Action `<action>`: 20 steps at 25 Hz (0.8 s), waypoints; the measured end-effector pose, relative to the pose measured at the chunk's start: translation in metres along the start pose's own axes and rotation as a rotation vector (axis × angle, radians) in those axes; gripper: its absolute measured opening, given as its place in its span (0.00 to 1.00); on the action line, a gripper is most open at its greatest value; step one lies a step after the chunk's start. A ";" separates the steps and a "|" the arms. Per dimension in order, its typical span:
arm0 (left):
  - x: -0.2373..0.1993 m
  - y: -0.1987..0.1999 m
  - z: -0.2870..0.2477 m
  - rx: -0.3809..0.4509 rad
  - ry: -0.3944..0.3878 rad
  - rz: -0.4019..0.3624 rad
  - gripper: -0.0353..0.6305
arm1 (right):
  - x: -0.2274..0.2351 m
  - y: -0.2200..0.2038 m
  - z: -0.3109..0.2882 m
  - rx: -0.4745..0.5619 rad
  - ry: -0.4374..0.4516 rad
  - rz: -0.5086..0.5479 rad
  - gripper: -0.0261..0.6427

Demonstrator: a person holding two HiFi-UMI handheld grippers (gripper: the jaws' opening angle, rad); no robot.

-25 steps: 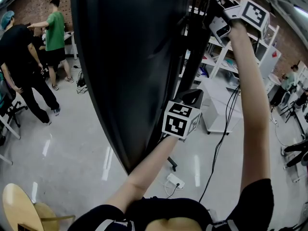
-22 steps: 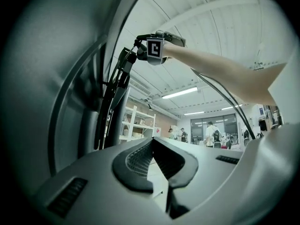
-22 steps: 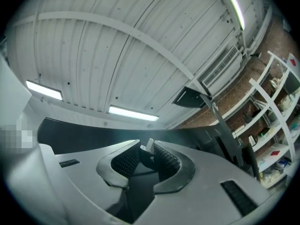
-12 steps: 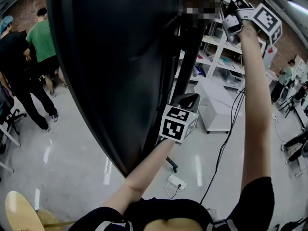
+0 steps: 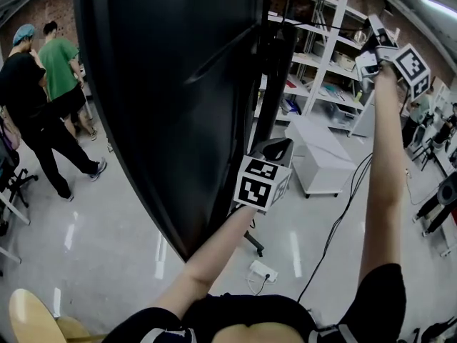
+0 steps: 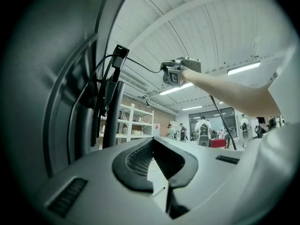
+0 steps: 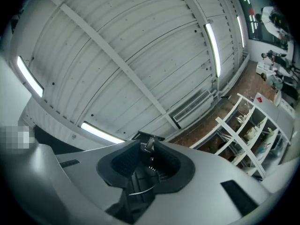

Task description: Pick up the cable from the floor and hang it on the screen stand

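I'm hanging the cable (image 5: 341, 216): my right hand-held gripper (image 7: 148, 149) is grasping its plug end high beside the screen stand (image 5: 275, 84), while the left hand-held gripper (image 6: 153, 142) is clenched on nothing. Next, I reckon, I'm looping the cable over the stand's top.

Thin black cable (image 5: 341, 216) (slack lower down) over top of upright screen stand (image 5: 275, 84)

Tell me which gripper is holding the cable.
The right gripper, raised high: its jaws grip the end of the cable. The left gripper, lower beside the screen stand, has shut jaws with nothing between them.
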State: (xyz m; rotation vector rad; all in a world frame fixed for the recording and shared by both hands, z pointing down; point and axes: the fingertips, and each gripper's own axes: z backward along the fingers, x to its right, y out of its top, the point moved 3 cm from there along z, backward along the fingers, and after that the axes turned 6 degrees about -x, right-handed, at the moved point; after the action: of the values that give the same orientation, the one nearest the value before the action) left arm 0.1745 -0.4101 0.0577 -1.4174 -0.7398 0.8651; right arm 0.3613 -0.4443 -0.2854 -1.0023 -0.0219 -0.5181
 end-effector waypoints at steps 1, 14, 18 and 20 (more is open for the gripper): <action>0.003 0.000 -0.002 -0.001 0.001 -0.003 0.06 | 0.009 -0.008 0.007 -0.014 -0.014 0.001 0.19; 0.016 -0.028 0.005 -0.019 0.014 0.030 0.06 | 0.079 -0.176 0.070 -0.027 -0.079 -0.519 0.20; 0.015 -0.032 0.019 0.005 0.025 0.031 0.06 | 0.075 -0.232 0.083 0.023 -0.046 -0.803 0.20; 0.016 -0.034 0.025 0.004 0.045 0.015 0.06 | 0.072 -0.252 0.085 0.043 -0.020 -0.926 0.20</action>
State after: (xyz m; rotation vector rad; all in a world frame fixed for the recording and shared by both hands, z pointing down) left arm 0.1637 -0.3828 0.0919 -1.4356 -0.6942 0.8432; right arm 0.3357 -0.5126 -0.0198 -0.9176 -0.5319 -1.3424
